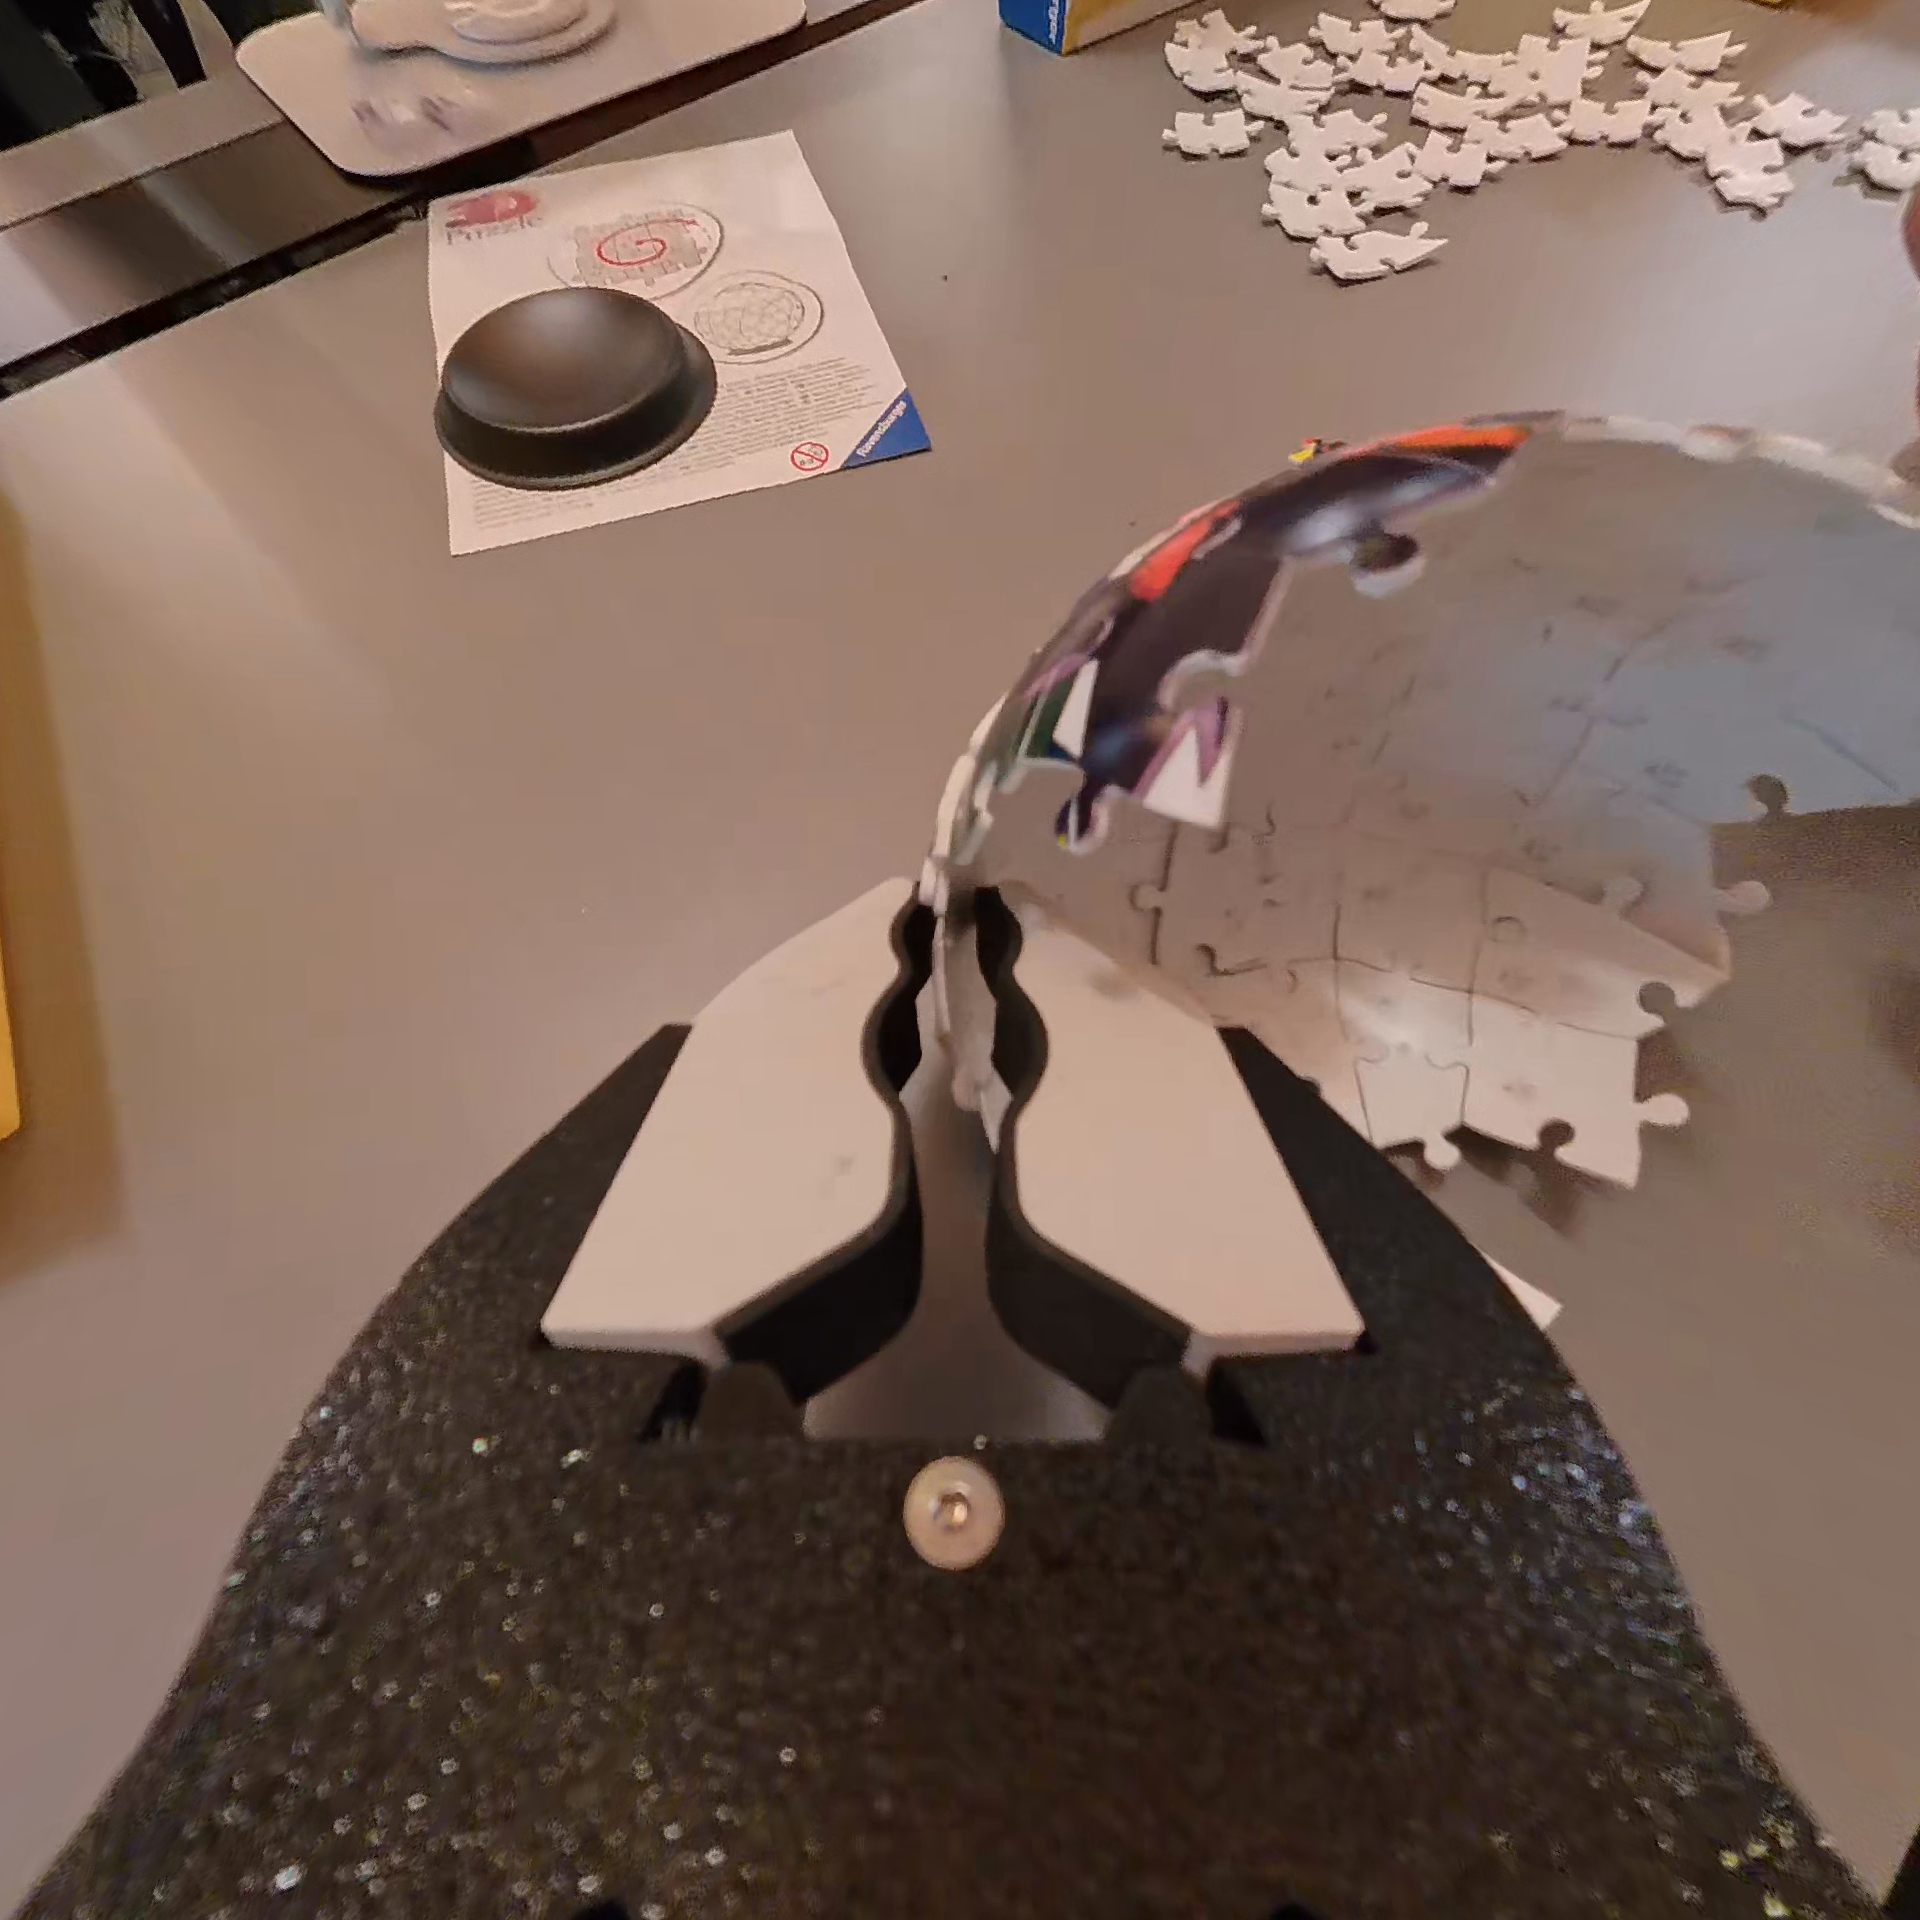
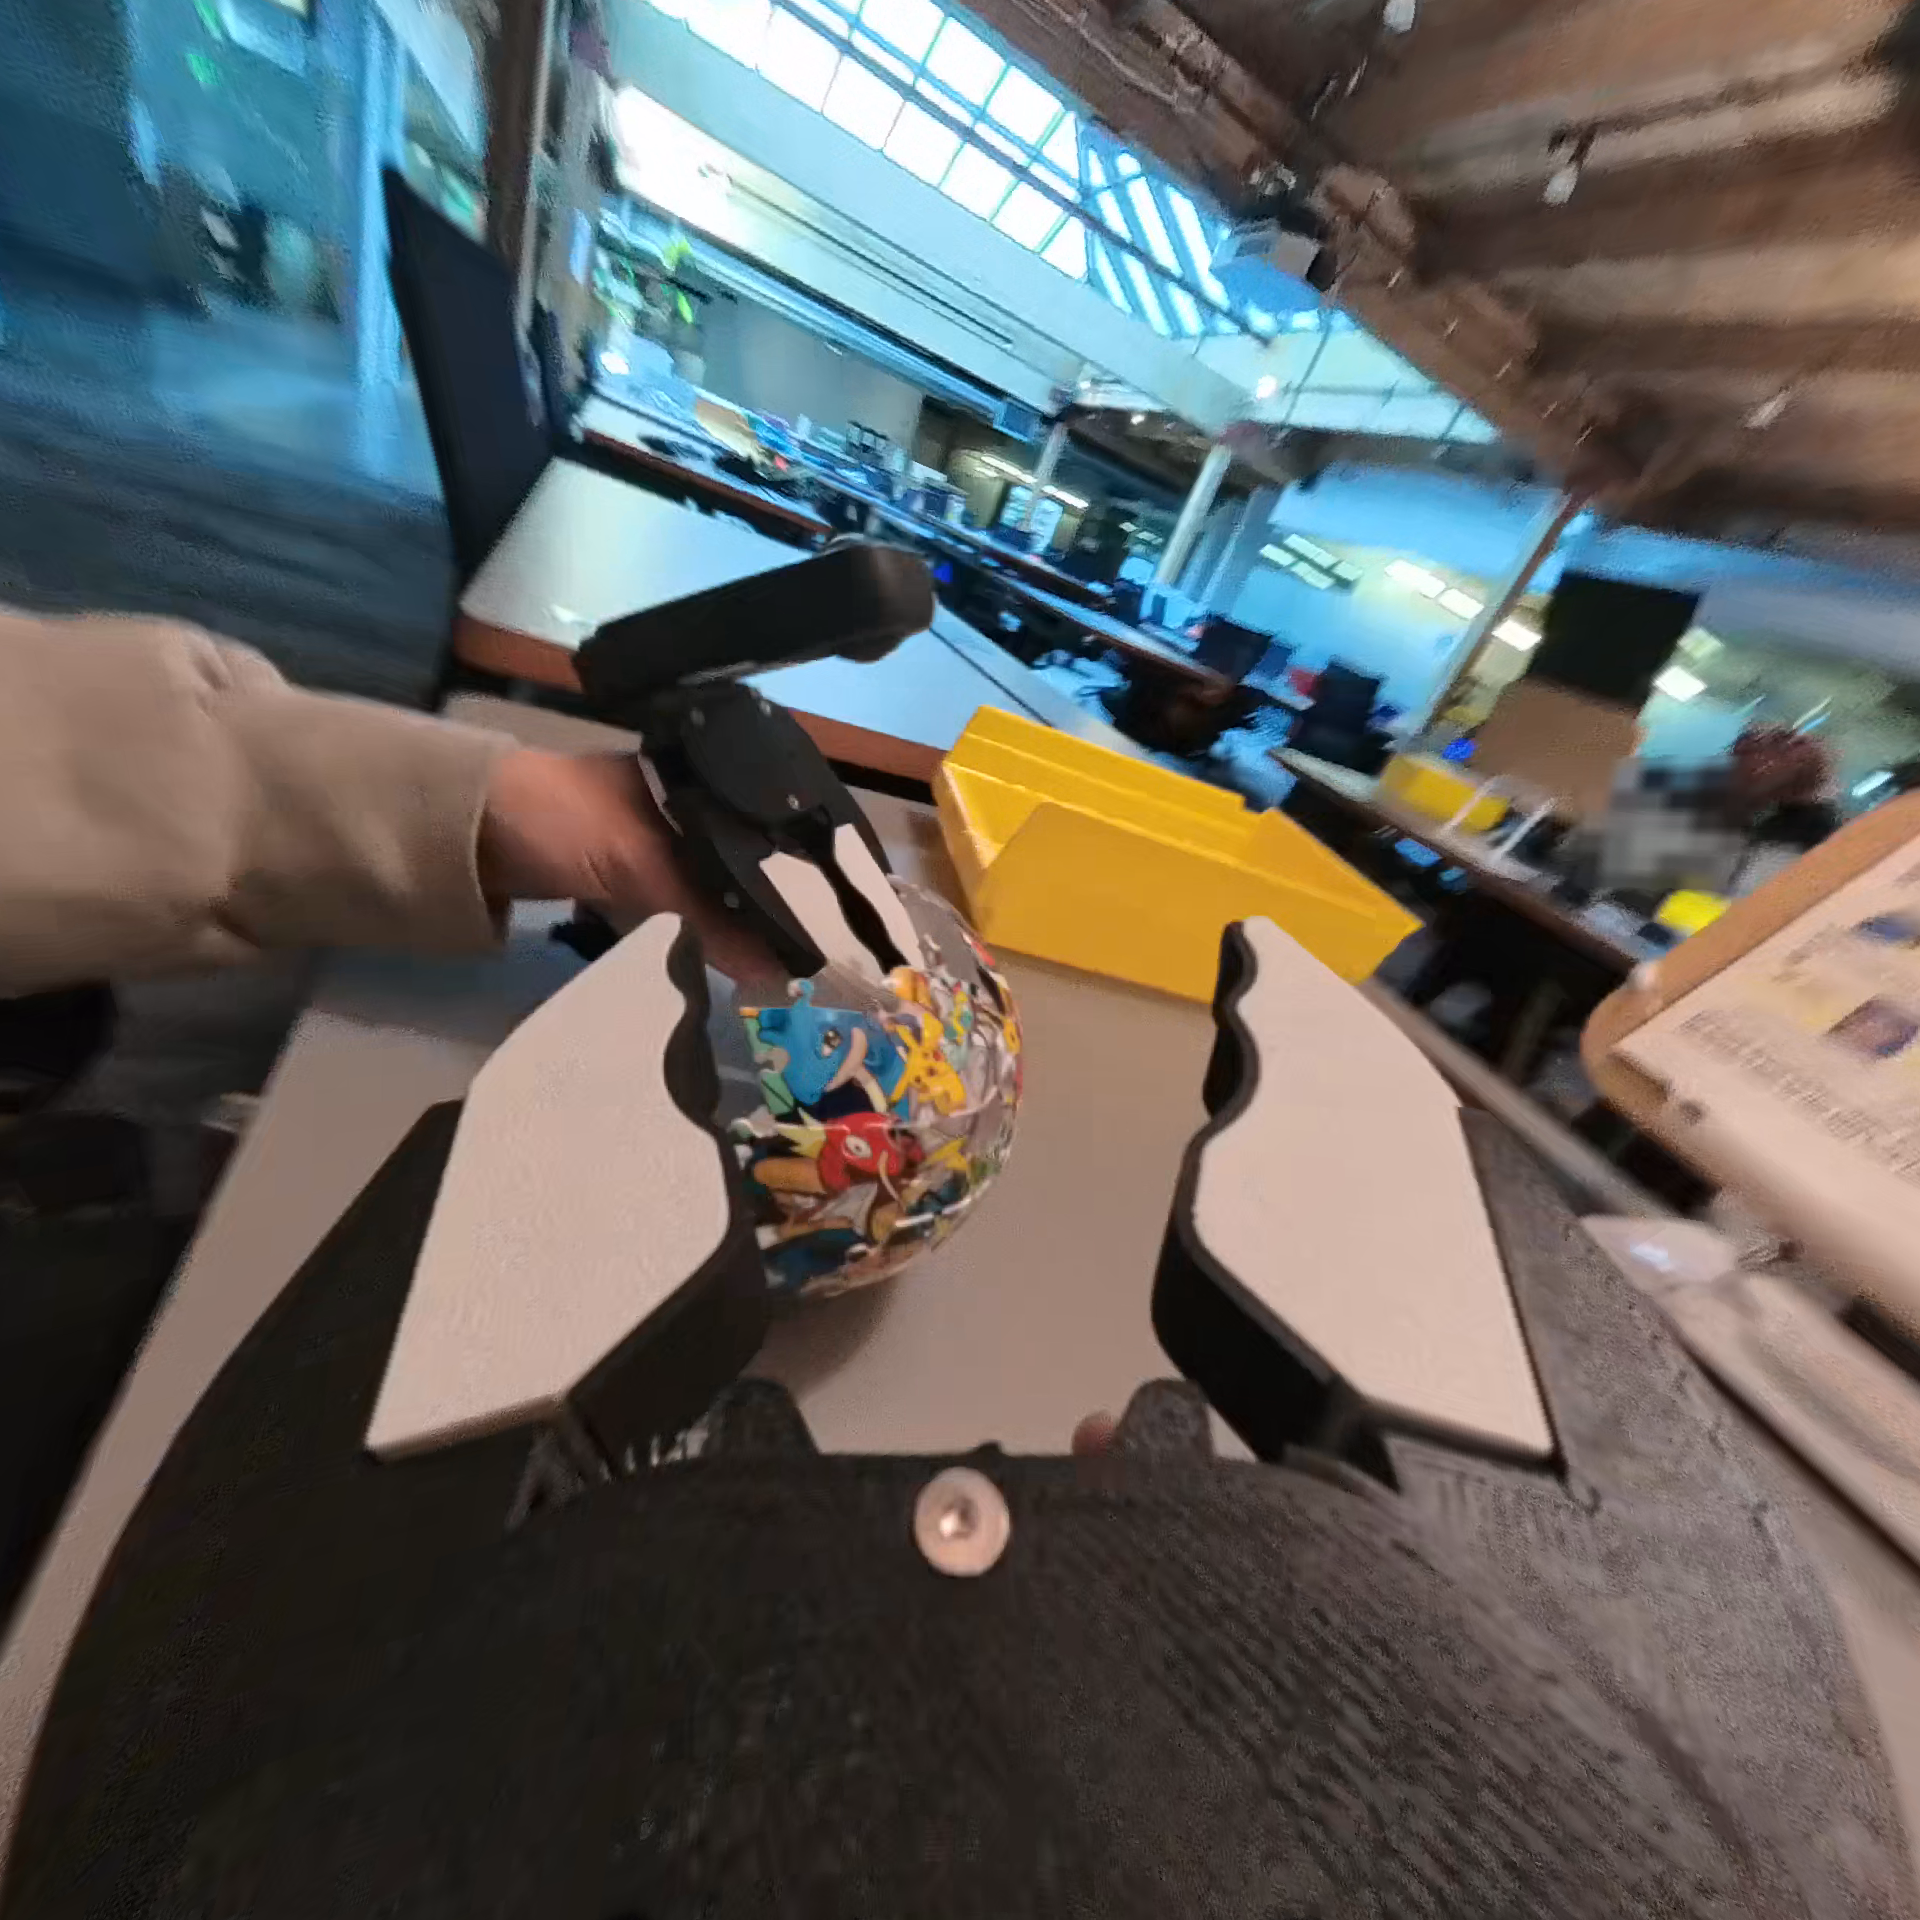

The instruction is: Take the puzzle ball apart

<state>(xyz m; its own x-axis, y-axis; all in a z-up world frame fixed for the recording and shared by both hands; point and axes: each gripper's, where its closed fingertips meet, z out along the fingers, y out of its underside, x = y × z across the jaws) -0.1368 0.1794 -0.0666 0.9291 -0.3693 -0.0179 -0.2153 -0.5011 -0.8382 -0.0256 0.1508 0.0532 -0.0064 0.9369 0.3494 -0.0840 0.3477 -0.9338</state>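
Nearest the lens, the left gripper has its fingers pinched tight on the rim of the puzzle ball, a half-open shell that shows its pale inside, held just over the grey table. The right gripper stands wide apart and empty, near the ball's printed outside. Farther off lie a black stand on a leaflet to the left, and loose pieces far right. A yellow bin sits behind the ball.

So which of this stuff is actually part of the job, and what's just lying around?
In the job:
puzzle ball
left gripper, clamped on its edge
right gripper, open
loose pieces

Lying about:
black stand
leaflet
yellow bin
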